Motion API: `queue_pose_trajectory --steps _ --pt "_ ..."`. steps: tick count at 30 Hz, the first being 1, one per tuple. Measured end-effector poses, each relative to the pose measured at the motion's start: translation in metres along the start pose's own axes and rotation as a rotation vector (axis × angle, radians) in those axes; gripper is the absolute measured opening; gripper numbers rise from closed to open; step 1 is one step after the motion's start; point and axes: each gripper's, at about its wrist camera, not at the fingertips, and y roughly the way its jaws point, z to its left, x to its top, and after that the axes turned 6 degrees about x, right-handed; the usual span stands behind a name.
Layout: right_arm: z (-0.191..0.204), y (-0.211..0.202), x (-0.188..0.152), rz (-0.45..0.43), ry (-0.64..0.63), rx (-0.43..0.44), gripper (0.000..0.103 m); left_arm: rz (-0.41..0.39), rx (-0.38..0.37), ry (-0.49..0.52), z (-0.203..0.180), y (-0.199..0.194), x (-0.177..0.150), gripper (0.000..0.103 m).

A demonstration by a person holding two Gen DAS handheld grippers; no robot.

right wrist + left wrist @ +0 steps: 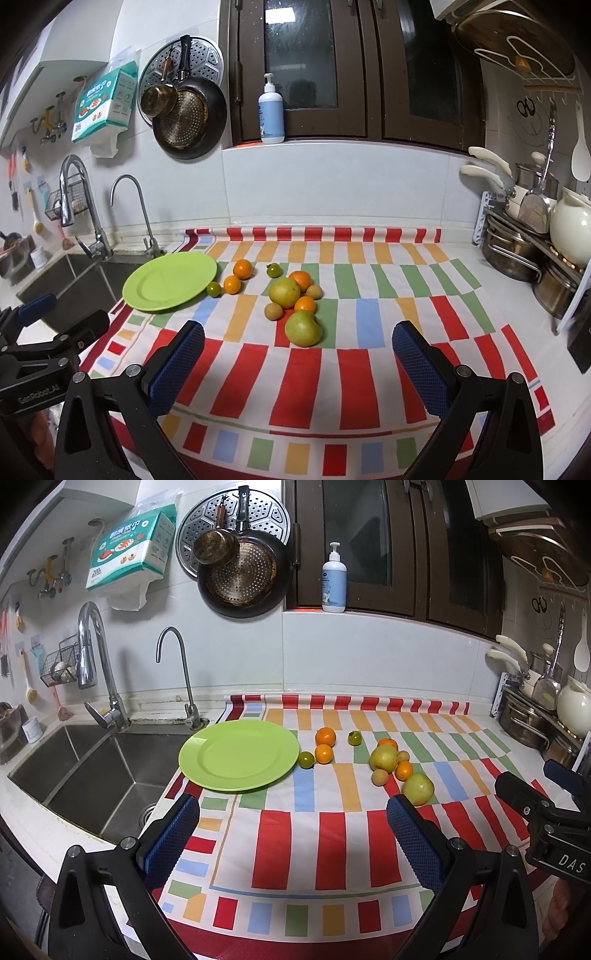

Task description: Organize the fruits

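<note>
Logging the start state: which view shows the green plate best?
The left wrist view: the plate is larger, nearer the centre, its whole rim clear and nothing on it. The right wrist view shows the plate whole too, but smaller and off to the left.

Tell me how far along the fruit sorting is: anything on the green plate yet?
Nothing looks done: the green plate is bare. Nothing is in hand either; the left hand-held gripper and right hand-held gripper are both open above the striped cloth. All fruit is left, loose on the cloth: four oranges such as this orange, two small green fruits, two large yellow-green ones, three small brown ones.
</note>
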Motion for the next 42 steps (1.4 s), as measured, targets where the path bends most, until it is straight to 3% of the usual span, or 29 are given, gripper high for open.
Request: queue_pose_trajectory --steps 11,17,26,33,42 --pt "0.003 0.005 0.000 0.003 -0.005 0.000 0.102 0.009 -0.013 0.014 0.000 0.008 0.005 0.103" --pt "0.004 0.015 0.004 0.005 -0.004 -0.014 0.102 -0.003 -0.058 0.068 -0.006 0.022 0.014 0.103" --pt "-0.001 0.039 0.006 0.011 0.030 -0.046 0.101 -0.031 -0.174 0.186 -0.018 0.056 0.032 0.090" --pt "-0.001 0.069 0.002 0.055 0.062 -0.075 0.091 -0.058 -0.300 0.317 -0.029 0.089 0.040 0.079" --pt "-0.006 0.110 -0.005 0.147 0.120 -0.133 0.082 -0.011 -0.482 0.474 -0.053 0.139 0.044 0.062"
